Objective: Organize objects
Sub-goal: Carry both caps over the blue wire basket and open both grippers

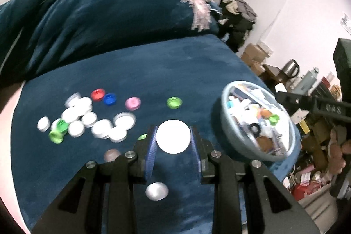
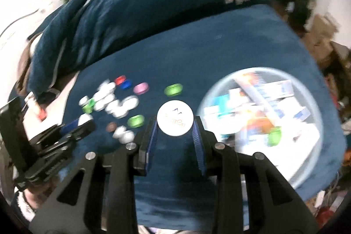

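Over the blue bed [image 1: 175, 71], my left tongs [image 1: 173, 137] and right tongs [image 2: 175, 127] each grip a white cap. Carry both level to the bowl [image 2: 205, 102], release low.

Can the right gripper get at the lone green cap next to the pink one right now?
Probably not yet. The right gripper is already shut on a white cap, so the jaws are full. The path to the green cap looks free across the blue cloth; drop the white cap first.
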`<state>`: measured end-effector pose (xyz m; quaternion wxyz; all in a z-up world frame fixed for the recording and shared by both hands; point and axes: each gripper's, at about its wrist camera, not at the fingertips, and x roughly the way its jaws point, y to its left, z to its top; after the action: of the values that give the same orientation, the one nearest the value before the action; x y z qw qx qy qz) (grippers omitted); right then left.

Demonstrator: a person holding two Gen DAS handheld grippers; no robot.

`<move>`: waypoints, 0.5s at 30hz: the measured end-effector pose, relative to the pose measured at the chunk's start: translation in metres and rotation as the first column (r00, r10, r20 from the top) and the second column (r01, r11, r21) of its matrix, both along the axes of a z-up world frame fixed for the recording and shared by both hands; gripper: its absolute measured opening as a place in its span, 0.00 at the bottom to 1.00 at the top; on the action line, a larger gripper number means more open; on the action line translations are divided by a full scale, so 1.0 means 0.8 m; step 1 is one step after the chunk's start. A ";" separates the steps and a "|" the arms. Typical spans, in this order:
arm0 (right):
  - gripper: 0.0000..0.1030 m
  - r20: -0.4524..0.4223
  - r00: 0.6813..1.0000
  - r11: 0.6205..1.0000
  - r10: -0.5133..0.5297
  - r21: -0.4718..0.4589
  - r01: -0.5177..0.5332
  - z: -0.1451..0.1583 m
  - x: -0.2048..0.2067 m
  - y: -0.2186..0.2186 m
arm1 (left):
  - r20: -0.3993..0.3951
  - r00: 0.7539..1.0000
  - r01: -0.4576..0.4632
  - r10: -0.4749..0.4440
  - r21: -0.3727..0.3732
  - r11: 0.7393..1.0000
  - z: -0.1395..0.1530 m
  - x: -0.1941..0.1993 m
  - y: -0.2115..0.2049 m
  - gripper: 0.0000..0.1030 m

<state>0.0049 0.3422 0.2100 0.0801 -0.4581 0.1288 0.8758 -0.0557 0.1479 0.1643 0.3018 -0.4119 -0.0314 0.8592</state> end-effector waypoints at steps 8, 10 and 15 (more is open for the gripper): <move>0.31 -0.016 0.958 0.939 -0.288 -0.199 0.279 -0.021 0.051 0.117 | -0.034 0.991 0.134 -0.133 0.026 0.991 0.027 0.014 0.123 0.29; 0.31 -0.008 0.950 0.936 -0.314 -0.170 0.308 -0.023 0.057 0.125 | -0.039 0.985 0.171 -0.169 0.028 0.985 0.030 0.019 0.159 0.29; 0.32 -0.020 0.915 0.914 -0.403 -0.057 0.401 -0.021 0.068 0.147 | -0.044 0.966 0.254 -0.253 0.011 0.967 0.029 0.030 0.236 0.29</move>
<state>0.0593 0.4601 0.1934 0.2446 -0.4099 0.2439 0.8442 -0.0320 0.3369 0.1871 0.4133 -0.3919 0.0208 0.8217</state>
